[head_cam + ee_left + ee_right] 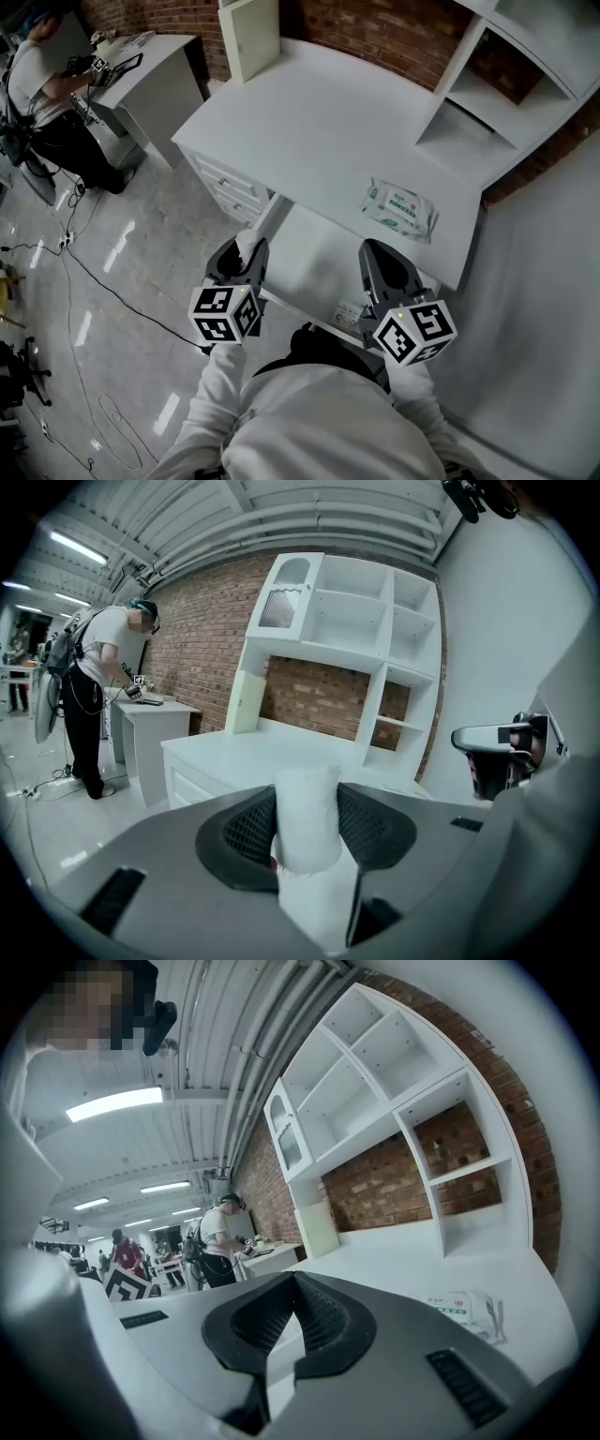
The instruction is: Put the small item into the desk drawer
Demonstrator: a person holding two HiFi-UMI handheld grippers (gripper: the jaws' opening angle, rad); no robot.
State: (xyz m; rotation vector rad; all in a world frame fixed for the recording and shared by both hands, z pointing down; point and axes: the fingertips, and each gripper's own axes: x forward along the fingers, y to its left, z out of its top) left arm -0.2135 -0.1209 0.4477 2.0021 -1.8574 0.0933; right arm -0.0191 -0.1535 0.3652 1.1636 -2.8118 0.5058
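A small white soft roll sits between the dark pads of my left gripper, which is shut on it. That gripper hovers at the left front corner of the pulled-out white drawer under the white desk top. My right gripper is held over the drawer's right front corner; its pads meet at the tips with nothing between them. The left gripper view also shows the right gripper at the right edge.
A pack of wet wipes lies on the desk near its front right. White shelving stands on the right, a white board leans at the back. Drawer fronts are at the left. A person works at another desk; cables cross the floor.
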